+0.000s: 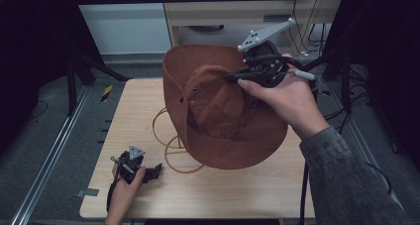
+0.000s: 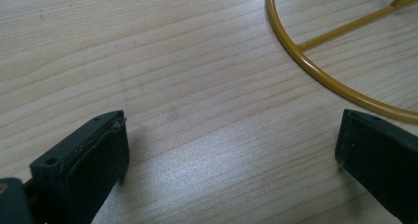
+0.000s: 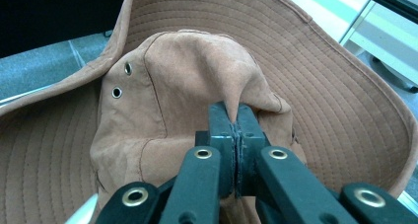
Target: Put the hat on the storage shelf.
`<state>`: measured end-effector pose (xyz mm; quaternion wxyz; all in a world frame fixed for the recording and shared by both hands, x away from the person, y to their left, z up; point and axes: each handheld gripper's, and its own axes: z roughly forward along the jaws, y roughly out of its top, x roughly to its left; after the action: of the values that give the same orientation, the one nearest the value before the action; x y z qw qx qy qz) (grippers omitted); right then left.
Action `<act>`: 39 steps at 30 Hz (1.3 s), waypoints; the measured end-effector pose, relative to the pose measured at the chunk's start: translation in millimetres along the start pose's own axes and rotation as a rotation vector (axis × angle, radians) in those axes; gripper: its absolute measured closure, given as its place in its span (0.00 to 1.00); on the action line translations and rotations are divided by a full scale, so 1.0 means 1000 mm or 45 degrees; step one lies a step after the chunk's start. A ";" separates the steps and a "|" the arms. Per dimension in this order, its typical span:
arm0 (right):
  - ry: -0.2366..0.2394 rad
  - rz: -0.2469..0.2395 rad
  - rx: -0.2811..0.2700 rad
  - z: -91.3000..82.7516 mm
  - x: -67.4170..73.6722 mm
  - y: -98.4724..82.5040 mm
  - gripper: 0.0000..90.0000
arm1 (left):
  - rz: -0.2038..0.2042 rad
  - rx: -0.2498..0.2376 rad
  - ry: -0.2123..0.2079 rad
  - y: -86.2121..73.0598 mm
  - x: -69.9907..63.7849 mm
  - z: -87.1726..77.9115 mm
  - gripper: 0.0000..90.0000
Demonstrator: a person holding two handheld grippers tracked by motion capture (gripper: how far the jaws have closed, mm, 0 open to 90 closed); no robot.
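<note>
My right gripper [image 3: 235, 116] is clamped on a fold of cloth at the crown of the brown hat [image 1: 218, 111], its two black jaws pressed together with the fabric pinched between them and a sharp ridge of cloth rising from just beyond the tips. The hat hangs from that pinch, lifted off the wooden table [image 1: 237, 190] and tipped so that its crown faces me. It is a soft, rust-brown, wide-brimmed hat with a suede-like nap. The crown is crumpled and dented where I hold it, with seams running down its panels, and two small metal eyelets [image 3: 122, 80] sit one beside the other on its side, up and to the left of my jaws in the right gripper view. The brim spreads all around the crown and is stitched in many close rows that follow its curve; its edge is wavy, turning up on the far side. In the high view my right hand [image 1: 287, 98] grips the tool at the hat's far right edge. Below the hat a yellow wire stand [image 1: 171, 145] lies on the table, partly hidden by the brim. My left gripper [image 2: 231, 145] rests low over the table near its front left corner, jaws wide apart with bare wood between them, and a curved bar of the wire stand runs just beyond its right jaw.
</note>
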<state>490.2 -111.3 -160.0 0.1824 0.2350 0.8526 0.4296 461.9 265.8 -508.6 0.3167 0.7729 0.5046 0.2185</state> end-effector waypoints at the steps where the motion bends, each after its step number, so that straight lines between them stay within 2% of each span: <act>1: 0.007 -0.001 0.001 0.003 0.002 0.001 0.99 | 0.000 0.000 0.000 0.000 0.000 0.000 0.00; 24: 0.042 -0.029 -0.003 0.024 0.014 0.021 0.99 | 0.003 0.002 -0.001 0.000 0.000 0.000 0.00; 39: 0.046 -0.023 -0.002 0.040 0.017 0.024 0.99 | 0.003 0.001 -0.002 0.000 -0.001 0.000 0.00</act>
<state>502.9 -63.4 -165.1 0.1709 0.2192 0.8576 0.4327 461.7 264.7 -508.6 0.3166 0.7737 0.5036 0.2183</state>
